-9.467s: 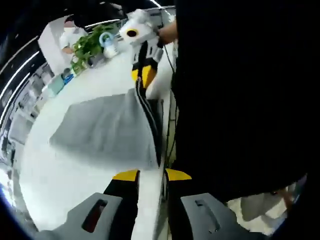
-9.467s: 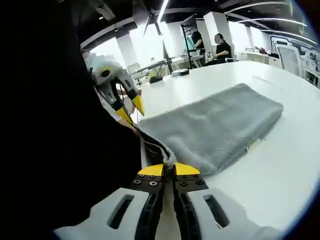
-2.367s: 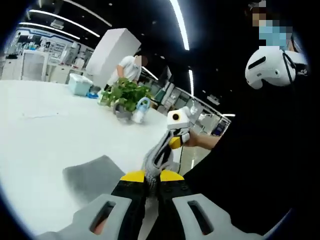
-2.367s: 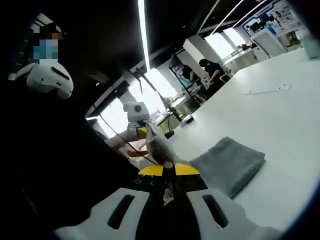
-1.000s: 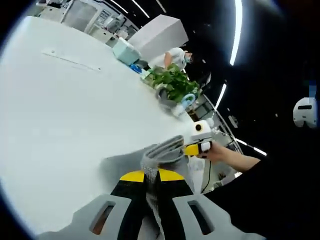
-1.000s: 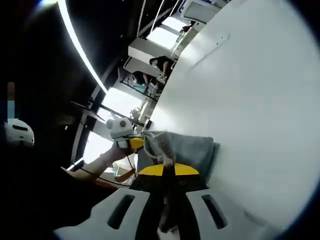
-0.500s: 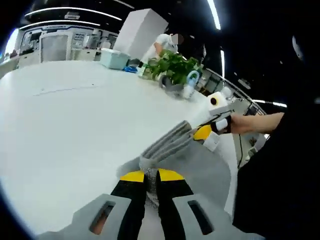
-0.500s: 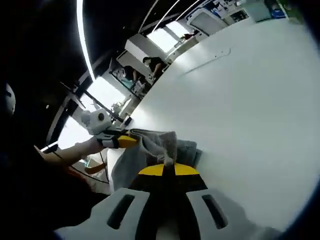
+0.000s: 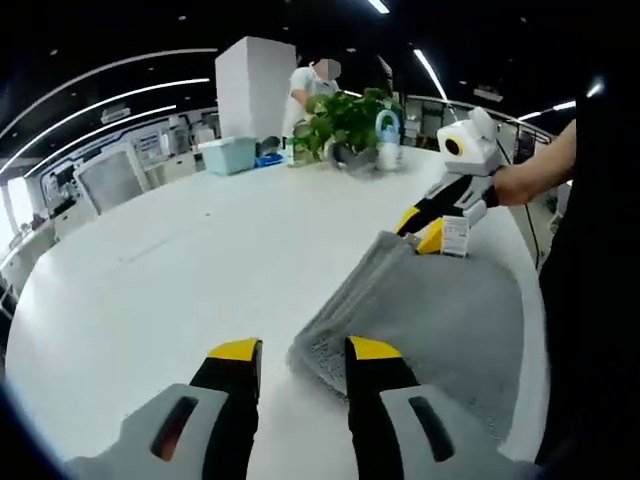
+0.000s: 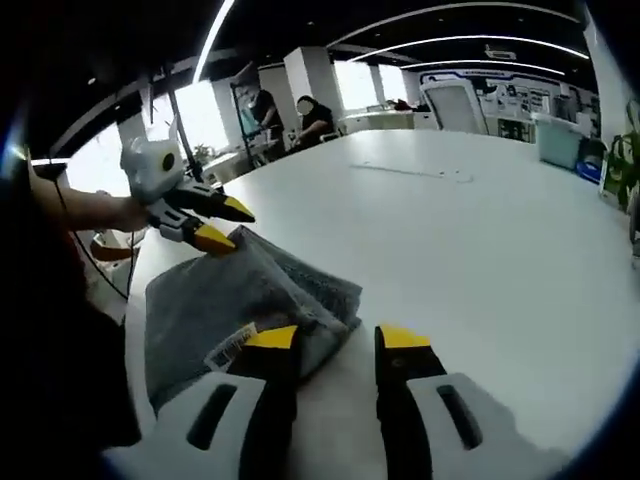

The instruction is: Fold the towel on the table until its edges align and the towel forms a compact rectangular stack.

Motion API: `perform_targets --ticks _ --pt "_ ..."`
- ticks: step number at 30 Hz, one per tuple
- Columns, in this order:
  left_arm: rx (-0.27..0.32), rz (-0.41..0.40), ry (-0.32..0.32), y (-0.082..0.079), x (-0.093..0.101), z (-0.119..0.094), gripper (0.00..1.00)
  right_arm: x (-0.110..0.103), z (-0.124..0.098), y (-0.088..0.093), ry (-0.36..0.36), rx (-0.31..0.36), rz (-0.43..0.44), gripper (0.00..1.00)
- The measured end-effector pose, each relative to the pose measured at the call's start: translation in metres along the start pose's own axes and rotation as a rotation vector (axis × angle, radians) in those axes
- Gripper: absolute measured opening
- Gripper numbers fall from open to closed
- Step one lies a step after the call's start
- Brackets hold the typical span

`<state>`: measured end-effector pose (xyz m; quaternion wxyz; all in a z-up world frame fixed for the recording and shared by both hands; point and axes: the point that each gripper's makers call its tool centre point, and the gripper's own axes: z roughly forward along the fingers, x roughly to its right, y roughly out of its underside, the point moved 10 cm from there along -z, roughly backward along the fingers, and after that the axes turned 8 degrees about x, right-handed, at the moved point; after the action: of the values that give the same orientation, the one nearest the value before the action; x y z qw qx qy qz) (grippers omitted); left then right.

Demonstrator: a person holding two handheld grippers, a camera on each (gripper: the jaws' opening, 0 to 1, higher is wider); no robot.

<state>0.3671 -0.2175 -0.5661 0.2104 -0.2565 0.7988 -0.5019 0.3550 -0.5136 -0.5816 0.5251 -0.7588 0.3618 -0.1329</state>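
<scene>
The gray towel [image 9: 430, 310] lies folded on the white surface [image 9: 170, 270], in the lower right of the left gripper view. In the right gripper view the towel [image 10: 240, 295] sits in the lower left, with a small white tag [image 10: 232, 347] showing near its closest corner.

The left gripper [image 9: 297, 352] has its jaws apart and holds nothing; they stand just by the towel's near corner. The right gripper [image 10: 335, 338] also has its jaws apart and empty, right next to the folded edge.

The towel looks soft, thick and floppy. It should be light and will bend and sag when lifted. It does not look slippery. I think the best places to take hold are two corners along one edge, pinching all the layers together so none slide out.

Far off, at the top of the left gripper view, a green plant [image 9: 345, 120] and a light blue box [image 9: 228, 155] stand on the surface.
</scene>
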Motion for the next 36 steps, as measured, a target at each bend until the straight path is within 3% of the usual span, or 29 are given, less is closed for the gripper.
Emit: perform_targets --ticks 6,9,15,20,22,24,27,31,36 --pt "-0.023 -0.015 -0.053 0.007 -0.005 0.002 0.45 0.000 0.004 0.000 0.034 -0.036 -0.104 0.37" --pt "-0.039 0.042 -0.064 0.008 -0.005 0.004 0.48 0.001 0.007 0.000 0.049 -0.046 -0.141 0.39" --pt "-0.059 0.085 -0.051 0.005 -0.001 0.007 0.44 0.004 0.006 0.001 0.059 -0.055 -0.110 0.39" --pt "-0.039 0.050 -0.062 0.000 -0.002 -0.002 0.44 0.001 -0.004 -0.008 0.051 0.000 -0.043 0.38" --pt "-0.046 0.087 -0.049 -0.006 0.002 -0.009 0.44 -0.003 -0.012 -0.021 0.062 0.083 -0.073 0.40" --pt "-0.053 0.142 -0.025 -0.012 0.010 -0.020 0.44 -0.013 -0.020 -0.031 0.014 0.128 -0.052 0.41" --pt "-0.016 0.141 0.023 -0.019 0.029 -0.036 0.43 -0.033 -0.027 -0.038 -0.078 0.162 -0.027 0.41" --pt "0.011 0.103 0.127 -0.020 0.062 -0.048 0.40 -0.065 -0.028 -0.028 -0.200 0.063 -0.090 0.40" --pt "-0.069 0.078 0.132 -0.002 0.079 -0.044 0.34 -0.080 -0.023 -0.002 -0.234 -0.064 -0.134 0.41"
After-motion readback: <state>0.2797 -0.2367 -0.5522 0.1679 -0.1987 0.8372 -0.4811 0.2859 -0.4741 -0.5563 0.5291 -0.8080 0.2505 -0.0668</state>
